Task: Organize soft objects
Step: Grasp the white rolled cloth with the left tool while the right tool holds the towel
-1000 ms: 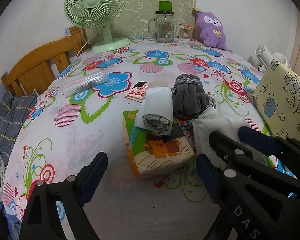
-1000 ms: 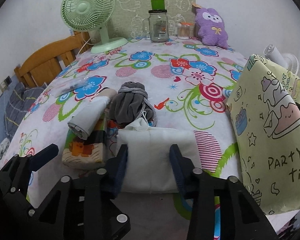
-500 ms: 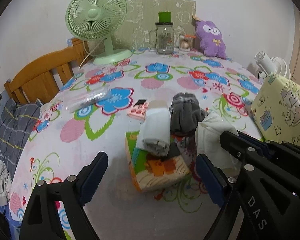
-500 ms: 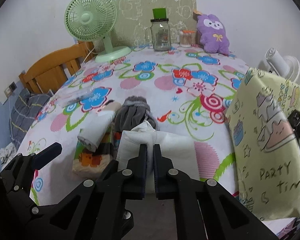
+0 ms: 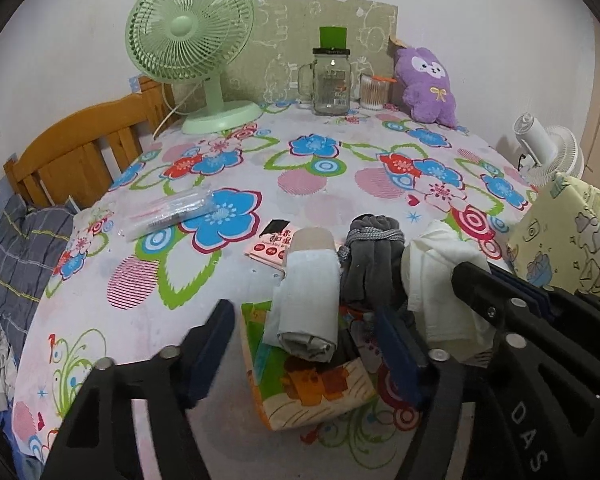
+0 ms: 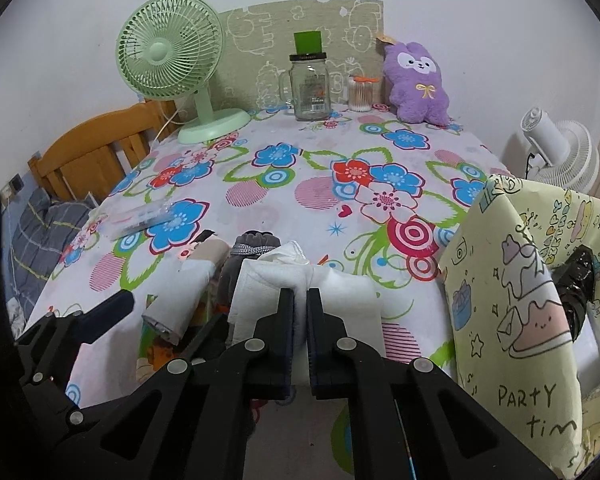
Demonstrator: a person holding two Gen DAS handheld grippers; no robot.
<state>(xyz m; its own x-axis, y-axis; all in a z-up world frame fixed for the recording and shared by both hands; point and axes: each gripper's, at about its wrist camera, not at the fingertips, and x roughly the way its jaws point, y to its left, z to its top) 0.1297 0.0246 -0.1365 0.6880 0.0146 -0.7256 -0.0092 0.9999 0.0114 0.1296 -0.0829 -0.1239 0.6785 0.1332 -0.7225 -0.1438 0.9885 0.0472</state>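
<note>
Flowered cloth covers the surface [image 6: 380,152], with a green fan [image 6: 168,56], a jar [image 6: 310,88] and a purple plush [image 6: 416,80] along the wall at the top of both views. Low in the centre of the right view, the right gripper [image 6: 298,316] is pinched tight on the near edge of a folded white cloth [image 6: 340,292], which sits just left of the yellow "Party" bag [image 6: 520,320]. Beside the cloth lie a grey bundle [image 5: 374,264] and a white roll [image 5: 306,304], both resting on a cartoon-print pouch [image 5: 316,392] in the lower middle of the left view. The left gripper [image 5: 304,344] has its jaws closing around that roll and pouch, pads not yet pressing anything. The pinch takes only a thin fold, so the cloth could unfold or slip out when lifted toward the bag. The two grippers are crowded; the left one's right finger sits close to the cloth and grey bundle and may snag them, or knock the roll off the pouch. Compared with a second ago, the right gripper, then apart around the cloth's edge, has shut on it, the cloth has bunched upward, and the left gripper has narrowed from wide open.
</note>
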